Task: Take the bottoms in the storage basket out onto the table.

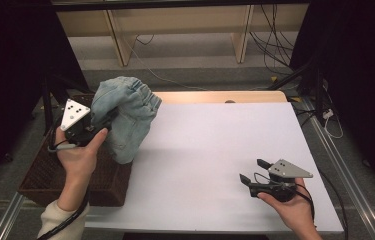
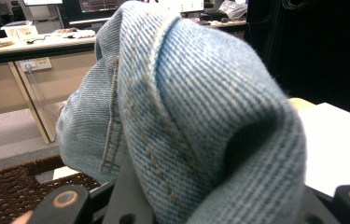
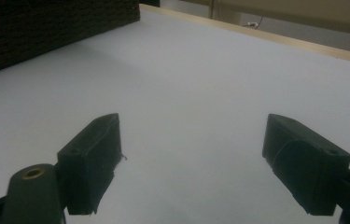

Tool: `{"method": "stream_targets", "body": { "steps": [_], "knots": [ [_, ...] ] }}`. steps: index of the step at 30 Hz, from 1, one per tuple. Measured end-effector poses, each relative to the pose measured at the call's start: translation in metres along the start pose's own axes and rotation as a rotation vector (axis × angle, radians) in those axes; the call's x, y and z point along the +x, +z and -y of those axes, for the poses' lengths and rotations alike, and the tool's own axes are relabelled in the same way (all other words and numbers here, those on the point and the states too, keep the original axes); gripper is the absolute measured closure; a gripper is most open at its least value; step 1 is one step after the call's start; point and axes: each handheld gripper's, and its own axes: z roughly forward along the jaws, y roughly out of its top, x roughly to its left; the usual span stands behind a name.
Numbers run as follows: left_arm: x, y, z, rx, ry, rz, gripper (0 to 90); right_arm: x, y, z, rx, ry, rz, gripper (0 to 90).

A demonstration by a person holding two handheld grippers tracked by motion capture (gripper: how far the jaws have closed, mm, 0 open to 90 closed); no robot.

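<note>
A light blue denim garment [image 1: 127, 112] hangs in the air over the left edge of the white table [image 1: 215, 150], its lower end trailing near the brown wicker basket [image 1: 50, 175]. My left gripper [image 1: 106, 120] is shut on a fold of the denim [image 2: 200, 121], which drapes over its jaws in the left gripper view. My right gripper [image 1: 254, 171] rests low over the table's front right, its jaws wide apart with nothing between them. In the right gripper view its black fingers [image 3: 91, 161] frame bare white tabletop [image 3: 191, 98].
The wicker basket [image 3: 46, 28] stands against the table's left side. A wooden strip [image 1: 215, 96] runs along the table's far edge. Cables lie on the floor beyond. Black curtains hang on both sides.
</note>
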Motion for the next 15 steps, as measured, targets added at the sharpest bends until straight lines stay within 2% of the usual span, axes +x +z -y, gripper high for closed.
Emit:
{"method": "stream_targets", "body": {
  "steps": [15],
  "knots": [
    [-0.0061, 0.0034, -0.001, 0.004, 0.007, 0.017, 71.8, -0.0002, -0.0008, -0.0002, -0.004, 0.003, 0.0, 20.5]
  ]
}}
